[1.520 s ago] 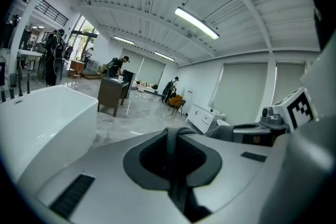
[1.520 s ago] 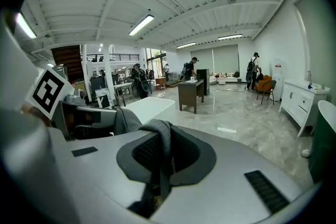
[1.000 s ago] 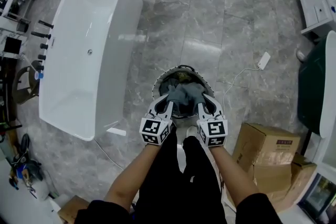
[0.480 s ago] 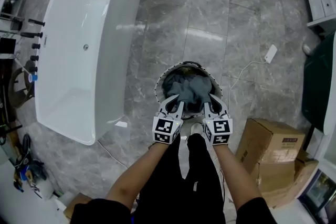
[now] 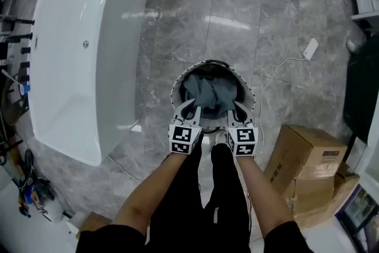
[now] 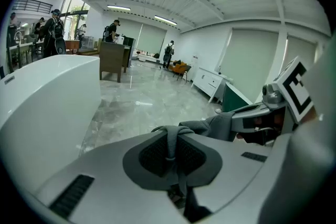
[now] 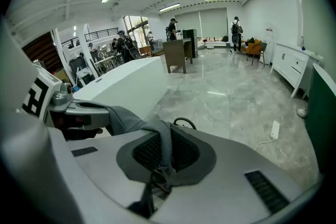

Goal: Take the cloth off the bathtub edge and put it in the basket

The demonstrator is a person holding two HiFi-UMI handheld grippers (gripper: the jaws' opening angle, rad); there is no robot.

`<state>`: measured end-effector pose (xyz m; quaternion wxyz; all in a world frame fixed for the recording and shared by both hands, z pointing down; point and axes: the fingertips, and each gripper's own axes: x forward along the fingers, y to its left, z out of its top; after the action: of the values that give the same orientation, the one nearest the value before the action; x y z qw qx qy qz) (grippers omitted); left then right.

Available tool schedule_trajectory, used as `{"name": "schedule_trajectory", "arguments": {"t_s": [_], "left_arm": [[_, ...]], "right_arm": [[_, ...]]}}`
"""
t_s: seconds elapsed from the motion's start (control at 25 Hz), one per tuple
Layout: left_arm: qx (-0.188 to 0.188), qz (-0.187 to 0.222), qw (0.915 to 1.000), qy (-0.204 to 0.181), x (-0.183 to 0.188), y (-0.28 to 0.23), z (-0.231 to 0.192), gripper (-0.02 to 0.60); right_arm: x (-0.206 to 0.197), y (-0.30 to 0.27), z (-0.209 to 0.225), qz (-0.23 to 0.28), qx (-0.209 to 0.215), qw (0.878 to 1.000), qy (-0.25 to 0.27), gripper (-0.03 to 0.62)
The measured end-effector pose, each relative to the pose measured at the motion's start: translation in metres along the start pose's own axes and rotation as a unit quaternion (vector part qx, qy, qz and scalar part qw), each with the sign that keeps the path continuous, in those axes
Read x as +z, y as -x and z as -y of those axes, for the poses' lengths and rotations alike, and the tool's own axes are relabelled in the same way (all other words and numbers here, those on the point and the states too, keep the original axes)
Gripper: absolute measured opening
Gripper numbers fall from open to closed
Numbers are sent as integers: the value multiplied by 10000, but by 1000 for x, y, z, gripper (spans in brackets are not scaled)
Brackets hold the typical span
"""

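Basket right of bathtub

Left tool and right tool (side by side) point downward, clamped.

Seemingly, cloth hides basket contents.

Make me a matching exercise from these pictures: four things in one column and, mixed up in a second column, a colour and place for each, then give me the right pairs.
Column one
1. cloth
2. basket
3. bathtub
4. cardboard box

Column two
A. white, at the left of the head view
B. brown, on the floor at the right
C. grey, pinched by the left gripper and the right gripper
D. round, dark inside, on the floor by the person's feet

Pairs: 1-C, 2-D, 3-A, 4-B
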<state>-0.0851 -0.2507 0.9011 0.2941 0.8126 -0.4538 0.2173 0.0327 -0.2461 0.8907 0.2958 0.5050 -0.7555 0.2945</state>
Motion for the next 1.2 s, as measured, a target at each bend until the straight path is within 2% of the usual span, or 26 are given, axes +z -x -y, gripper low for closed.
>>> {"name": "schedule_trajectory", "arguments": {"t_s": [0.16,0.36,0.56,0.72,0.88,1.0,1.12,1.2], "left_arm": [[-110,-278,9995,42,-27,-19,-13,26],[-161,-540,9975,418,-61,-48,-20,26],[-248,-722,9968,248,-82,-78,-24,26],[-202,-731,9968,240,-89,-81,-33,32],[-74,-731,9961,487,-88,-78,-50,114],[-36,-688,9958,597,-82,-75,-59,146],[-49,-746,9950,669,-80,-73,-64,173],[14,-812,9948,620,-78,-69,-63,193]], "right_arm": [[-24,-23,10,-223,-28,9997,-6,38],[-52,-54,17,-494,-35,9985,-241,38],[-74,-86,18,-683,-143,9959,-574,38],[-80,-91,12,-835,-180,9959,-309,38],[-79,-93,15,-856,-271,9955,-303,40],[-80,-87,23,-956,-378,9942,-322,43],[-82,-84,24,-1081,-350,9927,-395,111],[-83,-80,24,-1142,-325,9920,-435,123]]}}
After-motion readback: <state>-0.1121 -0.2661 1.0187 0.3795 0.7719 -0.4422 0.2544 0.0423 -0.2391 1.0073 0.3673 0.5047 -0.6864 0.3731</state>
